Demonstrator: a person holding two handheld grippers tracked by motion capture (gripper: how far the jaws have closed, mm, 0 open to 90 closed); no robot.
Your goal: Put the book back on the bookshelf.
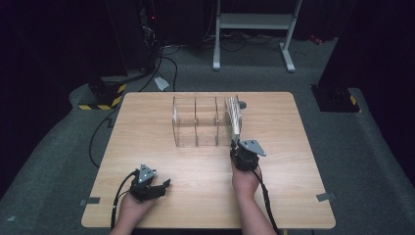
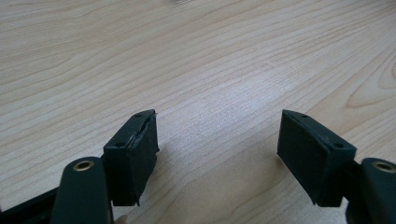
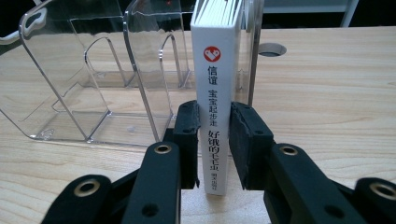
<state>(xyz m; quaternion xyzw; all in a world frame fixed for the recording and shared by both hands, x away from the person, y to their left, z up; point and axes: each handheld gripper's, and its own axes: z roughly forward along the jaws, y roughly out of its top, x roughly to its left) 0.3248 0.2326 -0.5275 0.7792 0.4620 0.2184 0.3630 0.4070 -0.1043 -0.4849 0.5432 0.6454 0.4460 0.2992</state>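
White book (image 3: 218, 100) with a red heart logo and Chinese spine text 信谊 宝宝起步走, pinched upright by the right gripper (image 3: 215, 140) fingers in the clear rack's (image 3: 93, 84) right slot; left gripper (image 2: 217, 154) fingers wide over bare tabletop (image 2: 196, 60).

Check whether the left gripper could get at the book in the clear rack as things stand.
Probably yes, though awkwardly. The left gripper rests open on bare table, nothing between it and the rack. But the right gripper already clamps the book by its spine.

Brightly lit wooden table (image 1: 205, 176), dark surroundings, soft shadows, slightly soft focus
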